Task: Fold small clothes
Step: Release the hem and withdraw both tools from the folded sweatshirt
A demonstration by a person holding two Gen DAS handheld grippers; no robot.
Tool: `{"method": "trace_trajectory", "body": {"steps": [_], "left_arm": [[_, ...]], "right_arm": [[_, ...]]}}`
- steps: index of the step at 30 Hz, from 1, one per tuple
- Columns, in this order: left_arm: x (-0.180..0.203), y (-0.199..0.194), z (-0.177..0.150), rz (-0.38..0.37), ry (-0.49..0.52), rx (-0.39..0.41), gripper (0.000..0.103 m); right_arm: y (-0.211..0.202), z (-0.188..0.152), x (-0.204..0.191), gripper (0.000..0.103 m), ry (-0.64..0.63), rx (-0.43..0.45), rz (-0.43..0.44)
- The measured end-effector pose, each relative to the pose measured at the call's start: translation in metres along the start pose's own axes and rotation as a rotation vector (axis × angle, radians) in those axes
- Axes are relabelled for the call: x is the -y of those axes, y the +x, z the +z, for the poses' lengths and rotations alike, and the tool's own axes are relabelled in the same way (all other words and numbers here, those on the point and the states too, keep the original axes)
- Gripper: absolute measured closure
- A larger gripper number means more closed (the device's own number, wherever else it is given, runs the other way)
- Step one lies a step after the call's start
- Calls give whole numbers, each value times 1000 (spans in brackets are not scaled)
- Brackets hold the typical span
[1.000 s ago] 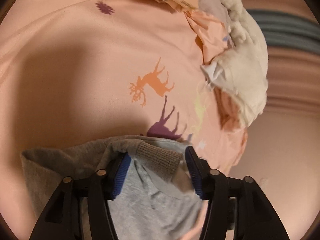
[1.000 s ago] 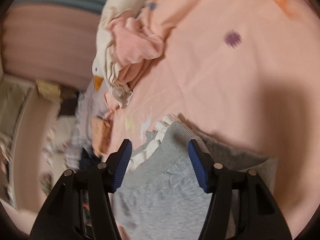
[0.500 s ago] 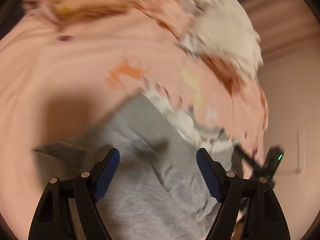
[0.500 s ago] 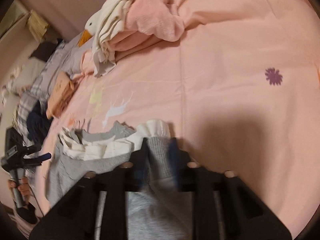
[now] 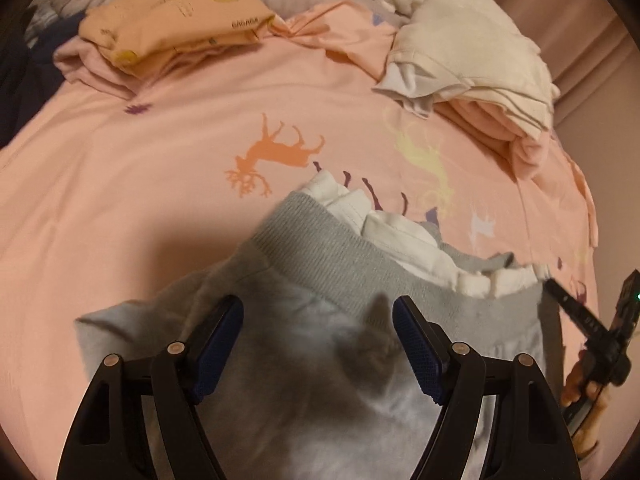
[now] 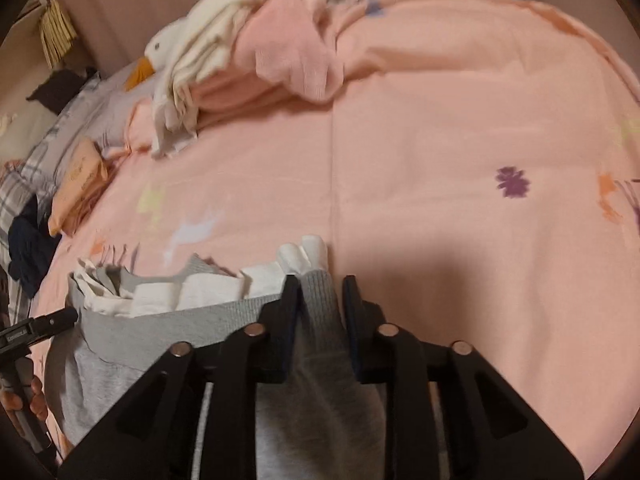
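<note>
Grey garment (image 5: 320, 280) is laid at the near edge of the pink bedspread (image 5: 160, 160), ribbed band up, white frilled trim (image 5: 400, 236) poking out along its top edge.

Left wrist view: left gripper (image 5: 318, 344) is held spread wide over the grey fabric, nothing pinched; its jaws have just been opening. A small peak of cloth is seen between the pads, touching neither. Shown only here: a folded orange printed piece (image 5: 172, 12) on a pinkish stack at far left, the orange deer print (image 5: 276, 152) just beyond the garment, and a hand (image 5: 584, 384) on the other tool's black handle at the right edge.

Right wrist view: right gripper (image 6: 320, 308) is seen nearly closed, with a fold of the ribbed band (image 6: 318, 308) pinched between the jaws; after clamping, the jaws were eased slightly apart, cloth still between them. Shown only here: a goose plush head (image 6: 156, 52) with an orange beak, a plaid pillow (image 6: 28, 168) at far left, and a purple flower print (image 6: 514, 182) to the right.

Cream and pink clothes pile (image 5: 480, 60) is visible in both views, well apart from the grey garment.
</note>
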State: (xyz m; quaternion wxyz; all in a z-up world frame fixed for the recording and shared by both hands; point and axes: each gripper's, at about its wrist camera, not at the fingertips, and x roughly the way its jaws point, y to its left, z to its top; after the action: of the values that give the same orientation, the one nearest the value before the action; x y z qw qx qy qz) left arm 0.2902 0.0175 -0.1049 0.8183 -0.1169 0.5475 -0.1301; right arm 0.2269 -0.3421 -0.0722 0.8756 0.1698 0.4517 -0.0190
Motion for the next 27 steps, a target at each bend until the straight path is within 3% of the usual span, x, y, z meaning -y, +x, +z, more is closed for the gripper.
{"method": "trace_trajectory", "body": {"steps": [3,4,7,11,13,19,24,27], "left_arm": [[-1,-22,-12,-13,41,26,25],[-2,-30,-20,-24,57,36,25],[-1,-43,-47,-28,117,48,25],[3,-43,-87,-7,215,33,25],[3,-38,-100,-1,243,13,25],[-12,-45,-121,-30,226,33,25],[-34,-76,-132,-114,120,80,25],[-57,-90,-142,-144,20,98,23]], "right_arm": [[-30,-7,-8,76,-16,80,4],[-43,-14,-16,76,-47,89,63],[-64,-44,-47,76,-167,43,189],[-74,-92,-84,81,-319,-7,242],[-71,-111,-92,81,-364,-31,224],[-56,-153,-94,81,-429,-107,95],[-70,-163,-82,78,-377,-84,83],[-85,-169,-78,66,-340,-81,117]]}}
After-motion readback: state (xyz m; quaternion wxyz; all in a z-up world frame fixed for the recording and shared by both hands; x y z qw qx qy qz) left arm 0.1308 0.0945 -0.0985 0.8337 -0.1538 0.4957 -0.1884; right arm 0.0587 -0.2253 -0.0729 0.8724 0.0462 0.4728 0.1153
